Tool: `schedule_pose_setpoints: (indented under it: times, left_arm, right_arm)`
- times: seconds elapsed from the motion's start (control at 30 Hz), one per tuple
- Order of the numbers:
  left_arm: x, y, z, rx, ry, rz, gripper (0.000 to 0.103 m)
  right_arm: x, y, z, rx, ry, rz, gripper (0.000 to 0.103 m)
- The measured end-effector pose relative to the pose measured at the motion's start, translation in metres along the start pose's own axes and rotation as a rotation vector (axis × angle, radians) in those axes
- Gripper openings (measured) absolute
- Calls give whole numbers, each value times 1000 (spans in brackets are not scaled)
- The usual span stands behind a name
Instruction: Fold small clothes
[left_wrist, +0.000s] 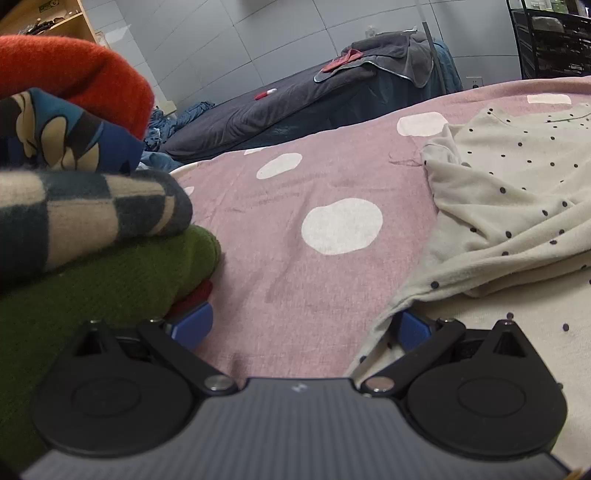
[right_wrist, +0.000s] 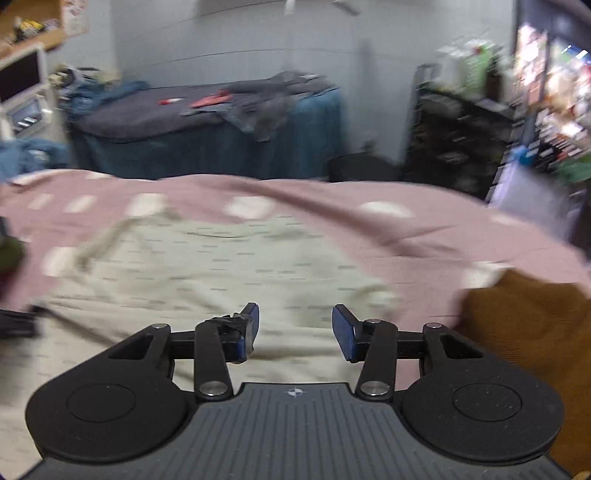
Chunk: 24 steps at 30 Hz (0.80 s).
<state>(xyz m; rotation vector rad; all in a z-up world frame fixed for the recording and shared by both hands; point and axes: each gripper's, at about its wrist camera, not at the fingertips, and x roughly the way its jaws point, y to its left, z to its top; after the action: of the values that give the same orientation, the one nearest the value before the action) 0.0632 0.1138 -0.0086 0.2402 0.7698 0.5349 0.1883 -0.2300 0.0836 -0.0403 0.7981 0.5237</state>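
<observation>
- Where the pink cover with white spots (left_wrist: 295, 192) spreads over the bed, everything else lies on it; it fills both views.
- Cream polka-dot garment (left_wrist: 517, 192) lies rumpled on the cover's right side in the left wrist view, and spread out ahead in the blurred right wrist view (right_wrist: 229, 266).
- Stack of folded clothes (left_wrist: 92, 258) sits at left: green knit at the bottom, checked piece above, a blue patterned one, orange on top.
- Brown garment (right_wrist: 524, 332) lies on the cover to the right of the cream one.
- Left gripper (left_wrist: 303, 325) is spread wide; its right finger (left_wrist: 413, 330) is tucked under the cream garment's edge, its left finger beside the stack.
- Right gripper (right_wrist: 295, 330) is spread apart above the cream garment, holding nothing.
</observation>
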Motion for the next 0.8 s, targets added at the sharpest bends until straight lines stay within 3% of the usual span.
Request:
schedule_pose_setpoints:
  times: [0.13,0.23,0.33,0.43,0.5,0.53,0.57,0.63,0.7,0.8]
  left_arm:
    - [1,2,0,-13,3,-11,103]
    - [1,3,-1,-18,2,-18,103]
    - [1,4,-2,-25,-2,-27,103]
    - [2,6,-3,-41,-1,-39,103]
    - [3,8,-3,-54,1,-49,103]
    - [4,8,-4,-61,2,-54,103]
    - [4,9,-4,-69,1,-59,103]
    - [4,11,-6,-82,-2,-68,103]
    - [5,14,-7,-100,0,-82,103]
    - [7,19,-8,-129,6,-103,103]
  right_arm:
    - [57,54,28,98,85,273,78]
    - [108,101,45,118,127,345,76]
    - [157,139,63,174,188,401,64]
    - [184,176,70,110,252,364,59]
    - [197,198,72,2,281,236,58]
    - [199,204,71,-21,278,201,50]
    - [201,207,71,-31,274,214,31]
    - [208,209,72,-35,310,237,7]
    - [211,210,75,-53,305,190,3]
    - [216,205,91,-24,211,187,2]
